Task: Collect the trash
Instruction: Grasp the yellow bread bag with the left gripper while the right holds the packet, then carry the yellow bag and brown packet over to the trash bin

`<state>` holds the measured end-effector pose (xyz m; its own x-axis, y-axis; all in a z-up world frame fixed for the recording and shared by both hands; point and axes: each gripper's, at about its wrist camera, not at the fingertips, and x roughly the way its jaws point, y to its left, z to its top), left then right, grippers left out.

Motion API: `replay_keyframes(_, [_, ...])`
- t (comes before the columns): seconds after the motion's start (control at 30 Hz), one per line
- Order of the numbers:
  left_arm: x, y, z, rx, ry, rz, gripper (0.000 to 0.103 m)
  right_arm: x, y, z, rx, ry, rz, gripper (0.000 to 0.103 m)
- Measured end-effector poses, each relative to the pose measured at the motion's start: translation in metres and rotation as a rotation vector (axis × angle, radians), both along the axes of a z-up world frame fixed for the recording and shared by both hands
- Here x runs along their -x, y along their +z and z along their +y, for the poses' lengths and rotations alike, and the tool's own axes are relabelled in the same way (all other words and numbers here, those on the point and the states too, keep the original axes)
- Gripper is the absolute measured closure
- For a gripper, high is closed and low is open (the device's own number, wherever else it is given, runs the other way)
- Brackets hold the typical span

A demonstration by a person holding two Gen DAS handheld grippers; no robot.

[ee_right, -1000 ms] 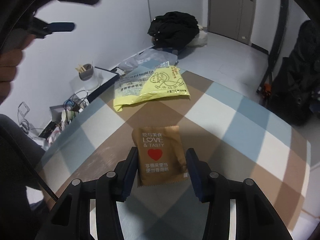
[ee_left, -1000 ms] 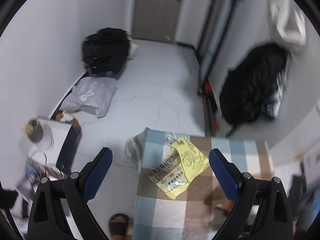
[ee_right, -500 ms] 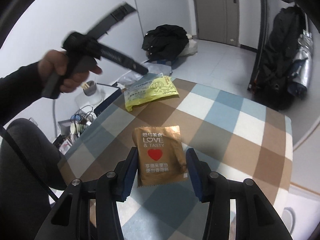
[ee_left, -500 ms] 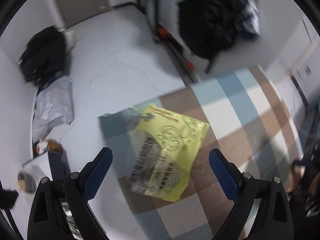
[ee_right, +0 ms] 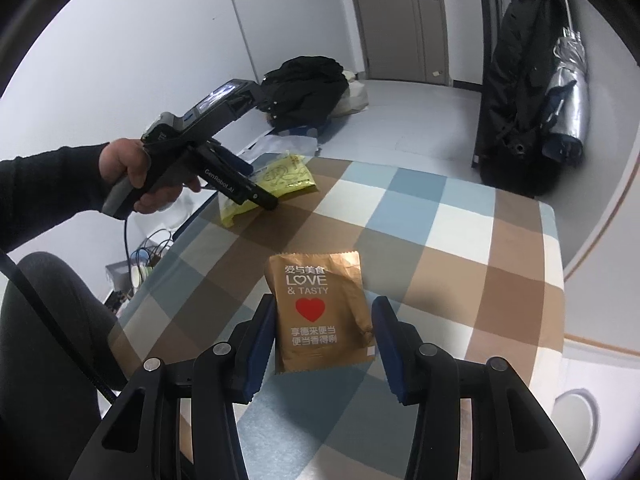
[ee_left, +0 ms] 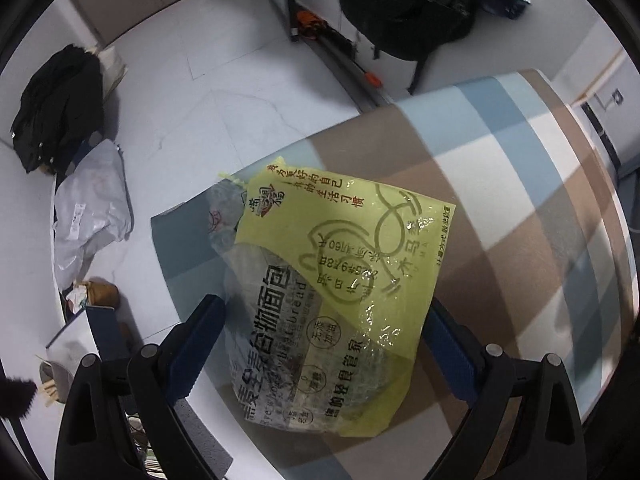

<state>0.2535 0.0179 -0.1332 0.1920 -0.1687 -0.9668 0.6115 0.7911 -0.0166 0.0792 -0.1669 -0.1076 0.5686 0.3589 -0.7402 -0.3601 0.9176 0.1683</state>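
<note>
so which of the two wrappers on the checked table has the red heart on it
The brown foil packet, between the right gripper's fingers. The other wrapper, the yellow and clear plastic bag, shows only printed text.

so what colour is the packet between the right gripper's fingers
Golden brown packet with white lettering and a red heart, clearest in the right wrist view.

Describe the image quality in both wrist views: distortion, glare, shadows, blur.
Left wrist view: strong fisheye bend curves the checked tablecloth; glare sparkles on the yellow bread bag; a shadow band crosses the cloth; dark vignette corners. Right wrist view: sharp on the brown snack packet, curved walls, soft shadows on the cloth.
</note>
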Motion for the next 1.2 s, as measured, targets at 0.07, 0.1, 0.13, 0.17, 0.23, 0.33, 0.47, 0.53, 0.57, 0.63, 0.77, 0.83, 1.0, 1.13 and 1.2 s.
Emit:
replay_keyframes(0.07, [0.002,0.001,-0.001,0.015,-0.005,-0.015,0.012,0.001,-0.001,0.000,0.002,0.004,-0.001,0.056])
replay_keyframes(0.1, [0.003,0.001,-0.001,0.016,-0.010,-0.024,0.015,0.001,-0.001,0.000,0.002,0.008,-0.002,0.056])
replay_keyframes(0.13, [0.005,0.002,-0.002,0.016,-0.017,-0.032,0.018,0.001,-0.001,0.000,-0.001,0.010,-0.001,0.056])
replay_keyframes(0.17, [0.006,0.002,-0.003,0.019,-0.020,-0.034,0.021,0.001,-0.002,0.000,-0.003,0.009,0.000,0.056])
replay_keyframes(0.23, [0.007,0.005,-0.006,0.024,-0.031,-0.036,0.037,0.001,-0.002,0.000,-0.008,0.009,0.002,0.056])
replay_keyframes(0.33, [0.008,0.006,-0.007,0.023,-0.039,-0.025,0.050,0.001,-0.002,0.001,-0.013,0.007,-0.002,0.056])
replay_keyframes(0.47, [0.010,0.008,-0.006,0.049,-0.024,0.007,0.058,0.002,0.001,0.000,-0.017,0.002,-0.013,0.056])
replay_keyframes(0.53, [0.012,0.011,-0.005,0.062,-0.016,0.004,0.060,0.002,0.002,-0.001,-0.021,-0.006,-0.013,0.056])
replay_keyframes(0.57, [0.015,0.014,-0.005,0.073,-0.009,0.001,0.061,0.002,0.003,-0.002,-0.027,-0.011,-0.016,0.056])
replay_keyframes(0.63, [0.019,0.019,-0.004,0.098,0.003,0.010,0.061,0.003,0.006,-0.003,-0.033,-0.017,-0.018,0.056])
replay_keyframes(0.77, [0.034,0.040,-0.004,0.170,0.010,0.002,0.062,0.015,0.021,-0.007,-0.059,-0.026,-0.045,0.056])
replay_keyframes(0.83, [0.042,0.050,-0.007,0.176,0.014,-0.025,0.062,0.020,0.026,-0.009,-0.061,-0.031,-0.057,0.056])
replay_keyframes(1.0, [0.063,0.076,-0.017,0.207,0.019,-0.089,0.062,0.034,0.048,-0.022,-0.106,-0.066,-0.101,0.056])
replay_keyframes(1.13, [0.084,0.096,-0.029,0.232,0.009,-0.130,0.062,0.046,0.071,-0.035,-0.116,-0.094,-0.161,0.056])
replay_keyframes(1.2, [0.092,0.104,-0.036,0.245,0.001,-0.137,0.062,0.052,0.083,-0.040,-0.085,-0.102,-0.196,0.056])
